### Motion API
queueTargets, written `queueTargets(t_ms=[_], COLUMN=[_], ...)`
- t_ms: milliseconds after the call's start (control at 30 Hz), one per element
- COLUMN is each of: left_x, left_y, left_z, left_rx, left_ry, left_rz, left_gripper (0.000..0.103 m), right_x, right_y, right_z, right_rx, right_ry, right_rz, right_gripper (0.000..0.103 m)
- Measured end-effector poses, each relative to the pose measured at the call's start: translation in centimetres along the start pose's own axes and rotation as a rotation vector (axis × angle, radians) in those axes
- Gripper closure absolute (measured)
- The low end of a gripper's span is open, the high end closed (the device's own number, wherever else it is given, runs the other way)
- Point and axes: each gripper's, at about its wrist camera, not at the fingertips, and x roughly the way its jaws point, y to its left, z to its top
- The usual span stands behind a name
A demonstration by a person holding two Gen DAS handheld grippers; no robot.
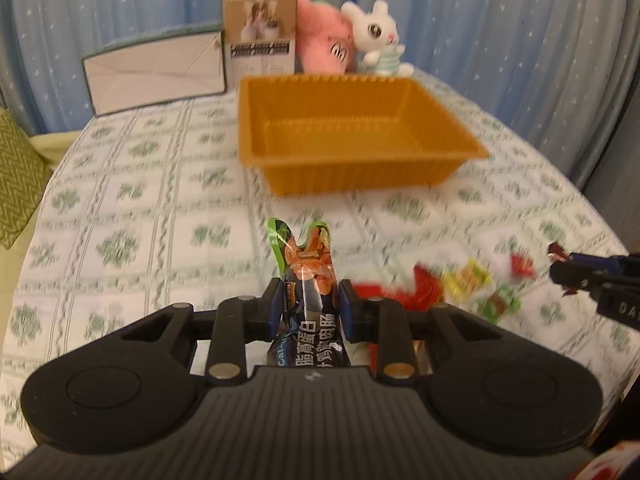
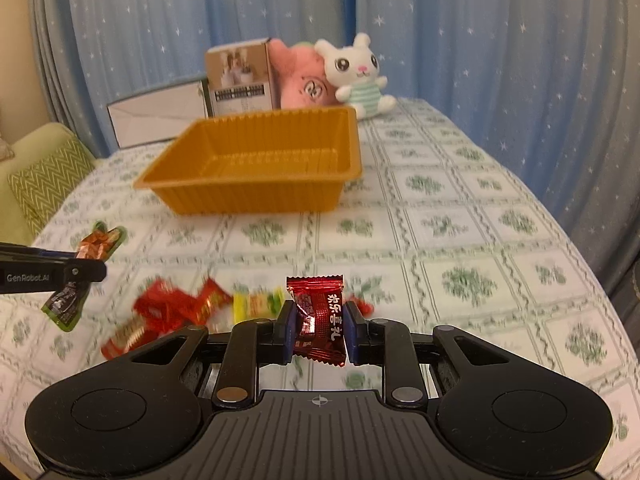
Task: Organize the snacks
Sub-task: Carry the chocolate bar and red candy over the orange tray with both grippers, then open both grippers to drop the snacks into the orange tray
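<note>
While my left tongs (image 1: pixel 306 312) pinch a dark sausage packet (image 1: pixel 308 280) and my right tongs (image 2: pixel 318 320) clamp a red candy (image 2: pixel 320 322), both snacks hang above the surface (image 2: pixel 460 220), short of the empty orange tray (image 2: pixel 256 200); loose sweets (image 2: pixel 176 312) lie nearby.

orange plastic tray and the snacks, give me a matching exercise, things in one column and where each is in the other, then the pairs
Things:
1. orange ribbed plastic tray
2. dark sausage packet with green end
3. dark red foil candy
4. white plush rabbit

Places:
A. between the right gripper's fingers
B. behind the tray, by the curtain
C. between the left gripper's fingers
D. mid-table, nothing in it

Pairs: 1-D, 2-C, 3-A, 4-B
</note>
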Motion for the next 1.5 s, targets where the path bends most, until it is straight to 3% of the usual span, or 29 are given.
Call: queueTargets(t_ms=[333, 467, 600, 833, 1033, 1100, 1133, 1500], left_x=[1.9, 3.9, 6.6, 10.7, 12.9, 13.1, 13.1, 11.9], left_y=[-0.7, -0.8, -0.4, 0.3, 0.9, 1.3, 1.5, 2.5], left_z=[7.4, 10.5, 12.7, 13.7, 13.5, 13.3, 13.3, 13.4], left_rx=[0.004, -0.011, -0.028, -0.058, -0.071, -0.081, -0.086, -0.117], left_ry=[-0.103, -0.135, -0.141, -0.119, -0.095, -0.091, -0.093, -0.118], left_rz=[-0.043, -0.060, -0.061, -0.072, -0.055, -0.051, -0.047, -0.033], left_gripper=[0.077, 0.077, 0.077, 0.077, 0.076, 0.058, 0.054, 0.048], right_x=[2.1, 4.7, 8.8, 14.7, 16.6, 16.9, 17.0, 17.0], right_y=[0.1, 0.4, -0.3, -1.7, -1.1, -0.8, -0.7, 0.1], right_z=[7.8, 11.5, 13.8, 14.2, 14.1, 14.0, 14.0, 14.2], right_rx=[0.018, 0.019, 0.048, 0.101, 0.087, 0.084, 0.084, 0.100], right_ry=[-0.131, -0.166, -0.148, -0.054, -0.023, -0.014, -0.012, -0.022], right_rz=[0.048, 0.064, 0.076, 0.071, 0.063, 0.071, 0.073, 0.104], right_gripper=[0.078, 0.078, 0.078, 0.078, 0.078, 0.078, 0.078, 0.078])
